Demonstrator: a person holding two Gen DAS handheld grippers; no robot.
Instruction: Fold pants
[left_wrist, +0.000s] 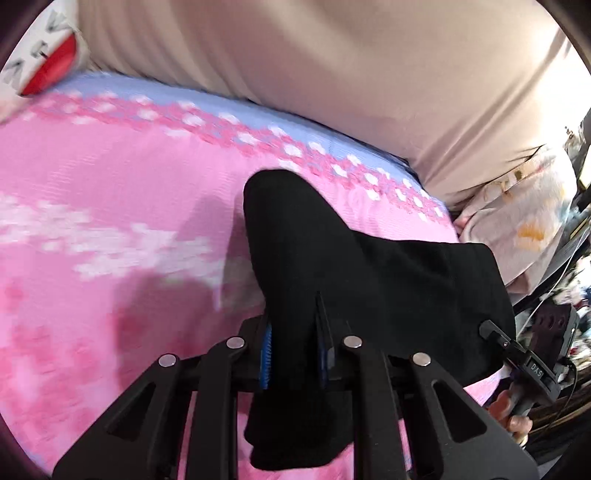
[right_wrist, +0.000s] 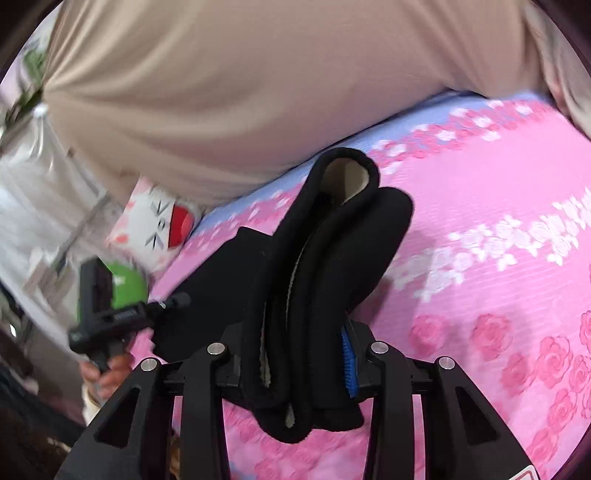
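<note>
The black pants (left_wrist: 369, 273) hang over a pink flowered bedspread (left_wrist: 110, 206), stretched between both grippers. My left gripper (left_wrist: 295, 354) is shut on a bunched part of the pants, and the cloth hides most of its blue-padded fingers. In the right wrist view, my right gripper (right_wrist: 295, 365) is shut on a thick folded edge of the pants (right_wrist: 325, 236), whose pale lining shows at the top. The right gripper (left_wrist: 532, 365) shows at the right edge of the left wrist view, and the left gripper (right_wrist: 110, 314) at the left of the right wrist view.
The person's beige shirt (left_wrist: 314, 66) fills the top of both views, close behind the pants. A white and red cartoon pillow (right_wrist: 159, 225) lies at the bed's edge. A pale flowered cloth (left_wrist: 524, 221) lies beside the bed at the right.
</note>
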